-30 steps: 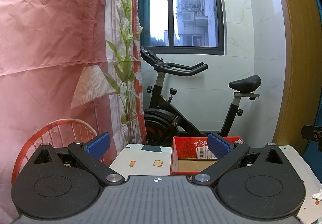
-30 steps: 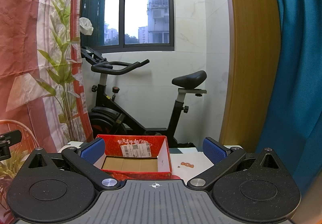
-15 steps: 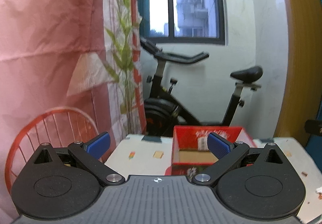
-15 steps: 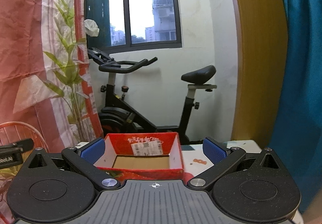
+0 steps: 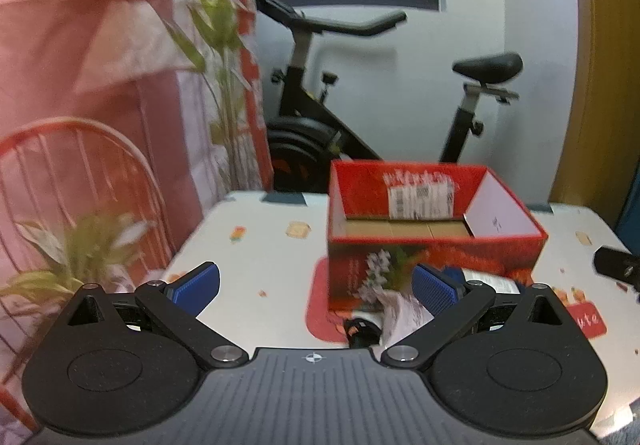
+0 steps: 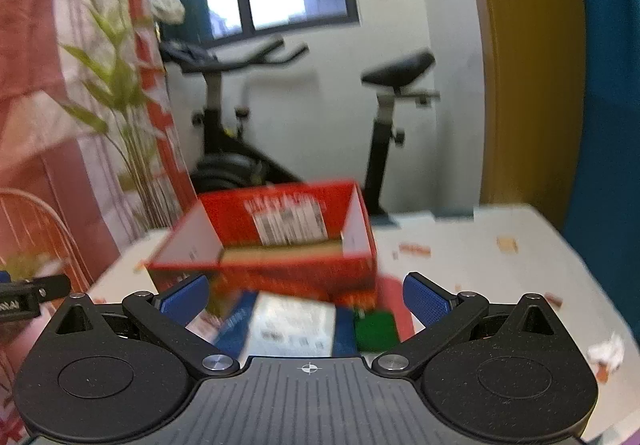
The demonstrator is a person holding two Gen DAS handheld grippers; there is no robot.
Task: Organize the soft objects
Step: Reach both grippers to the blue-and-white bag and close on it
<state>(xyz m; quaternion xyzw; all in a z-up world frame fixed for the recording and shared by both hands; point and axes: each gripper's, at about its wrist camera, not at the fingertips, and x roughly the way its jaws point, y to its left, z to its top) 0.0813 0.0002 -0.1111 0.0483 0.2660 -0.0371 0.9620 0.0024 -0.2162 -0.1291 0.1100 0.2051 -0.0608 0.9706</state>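
A red box (image 5: 432, 229), open on top with a white label on its inner far wall, sits on the white tabletop (image 5: 256, 245). Just on its near side lie soft packs: a blue-and-white packet (image 6: 288, 325) and a green one (image 6: 374, 331) to its right, both blurred. The left claw (image 5: 316, 287) and right claw (image 6: 306, 295) are spread wide, pinching nothing. An exercise bike (image 5: 360, 93) stands far behind the tabletop.
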